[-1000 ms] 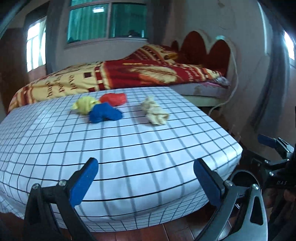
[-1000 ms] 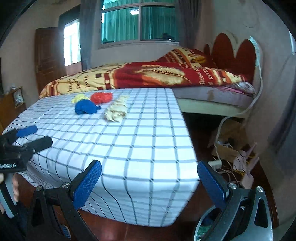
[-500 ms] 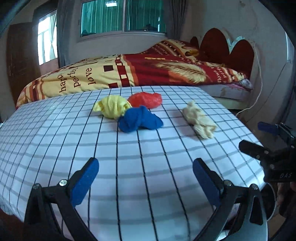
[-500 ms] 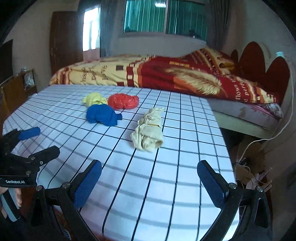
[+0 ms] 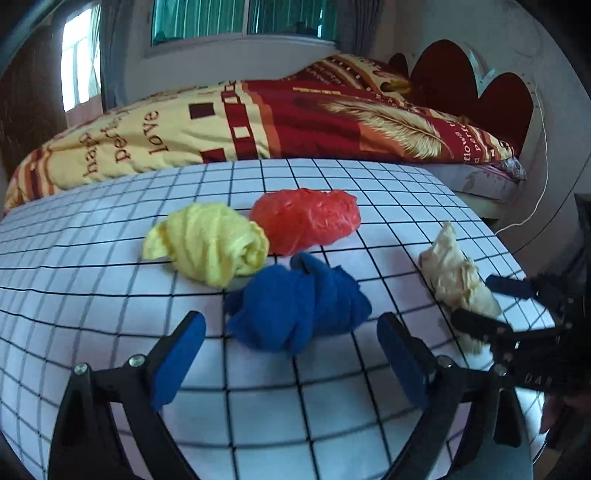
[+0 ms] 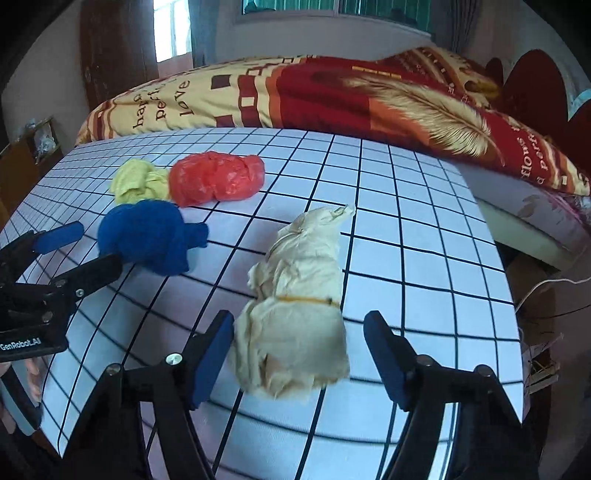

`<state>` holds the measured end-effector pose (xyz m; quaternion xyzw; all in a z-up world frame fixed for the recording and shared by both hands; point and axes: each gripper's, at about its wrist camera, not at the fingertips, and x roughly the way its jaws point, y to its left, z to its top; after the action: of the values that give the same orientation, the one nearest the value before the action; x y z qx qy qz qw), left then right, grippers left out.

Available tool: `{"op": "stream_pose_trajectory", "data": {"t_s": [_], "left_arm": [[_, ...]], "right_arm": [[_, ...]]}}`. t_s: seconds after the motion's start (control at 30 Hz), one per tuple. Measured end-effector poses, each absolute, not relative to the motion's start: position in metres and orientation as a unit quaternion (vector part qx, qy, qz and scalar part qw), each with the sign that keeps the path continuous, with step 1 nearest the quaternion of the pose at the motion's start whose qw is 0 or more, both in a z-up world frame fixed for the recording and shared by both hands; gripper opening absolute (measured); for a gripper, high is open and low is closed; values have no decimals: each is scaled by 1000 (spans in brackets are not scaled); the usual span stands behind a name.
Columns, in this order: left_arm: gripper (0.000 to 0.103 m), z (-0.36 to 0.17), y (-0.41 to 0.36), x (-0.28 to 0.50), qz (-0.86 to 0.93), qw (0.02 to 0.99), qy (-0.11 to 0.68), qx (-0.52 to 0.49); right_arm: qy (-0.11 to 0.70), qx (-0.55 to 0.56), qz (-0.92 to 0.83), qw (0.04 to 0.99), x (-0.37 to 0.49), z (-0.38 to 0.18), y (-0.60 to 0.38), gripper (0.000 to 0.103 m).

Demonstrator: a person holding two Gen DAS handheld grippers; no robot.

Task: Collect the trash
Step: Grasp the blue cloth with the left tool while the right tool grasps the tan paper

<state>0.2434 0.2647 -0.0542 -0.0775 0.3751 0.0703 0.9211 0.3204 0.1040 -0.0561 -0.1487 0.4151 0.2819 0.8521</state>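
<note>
Both tongs closing, nothing gripped – right tongs [image 6: 297,354] straddle soft beige wad [image 6: 295,314], left tongs [image 5: 291,363] face blue rag [image 5: 299,306] at 12 o'clock; pinch mid-bulk.

Soft daylight from rear windows [image 5: 243,16], strong fisheye bending, dark corners, perhaps slight motion blur

A bench under a white cloth with a black grid [image 5: 110,295] fills the foreground. Behind it stands a bed with a red and yellow feather-print quilt [image 5: 295,122] and a dark red scalloped headboard [image 5: 480,92]. Daylight enters through a green-curtained window [image 5: 243,18] in the pale back wall, and through a bright side window [image 6: 171,31] beside a dark wooden door [image 6: 114,48].
</note>
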Motion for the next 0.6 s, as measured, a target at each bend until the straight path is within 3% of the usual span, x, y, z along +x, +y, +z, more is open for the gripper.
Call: {"op": "stream_pose_trajectory", "data": {"t_s": [0.17, 0.23, 0.33, 0.4, 0.6], "left_arm": [[86, -65, 263, 263, 69, 911, 399, -74], [84, -69, 265, 266, 68, 908, 407, -79], [68, -68, 268, 269, 64, 907, 409, -82], [44, -68, 272, 268, 57, 906, 409, -93], [36, -61, 262, 246, 39, 916, 390, -81]], "right_arm": [[428, -145, 291, 843, 325, -64, 105, 59], [432, -142, 290, 842, 328, -66, 103, 49], [433, -135, 295, 841, 330, -66, 100, 40], [431, -136, 297, 841, 329, -66, 100, 36], [413, -118, 302, 851, 318, -56, 89, 28]]}}
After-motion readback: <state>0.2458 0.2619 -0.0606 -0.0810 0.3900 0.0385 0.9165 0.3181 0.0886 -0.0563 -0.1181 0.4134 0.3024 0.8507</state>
